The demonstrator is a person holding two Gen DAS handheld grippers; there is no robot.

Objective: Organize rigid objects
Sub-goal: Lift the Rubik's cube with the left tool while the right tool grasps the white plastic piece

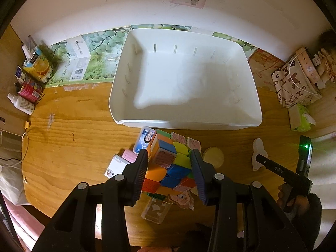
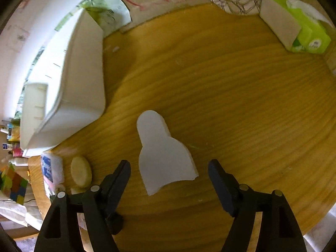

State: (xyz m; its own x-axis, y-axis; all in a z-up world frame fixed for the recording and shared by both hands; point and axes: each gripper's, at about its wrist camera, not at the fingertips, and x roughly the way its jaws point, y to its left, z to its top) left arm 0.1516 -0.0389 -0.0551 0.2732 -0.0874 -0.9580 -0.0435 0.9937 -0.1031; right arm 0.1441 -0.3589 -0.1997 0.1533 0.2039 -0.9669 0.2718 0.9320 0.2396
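The left gripper (image 1: 170, 168) has its jaws clamped on the cube (image 1: 170, 166), which hangs just above a small clutter on the surface (image 1: 73, 126), close to the near wall of the empty white bin (image 1: 250, 96); the grip takes the cube on two opposite faces, and since its layers look twisted out of line, a hard squeeze or a jolt could turn a layer and let it slip; it also has to rise enough to pass the bin's rim, or it will knock the wall and shove the bin back. The right gripper (image 2: 169, 176) has its jaws standing wide, one on each side of the flat white piece (image 2: 163, 157) that lies on the surface, neither pad touching it; the piece is thin and lies flush, so the jaws may close over its top edge and skid off, or push it sideways toward the round disc (image 2: 80, 172) beside it; its tapered outline gives uneven purchase, so it could swivel as they close.
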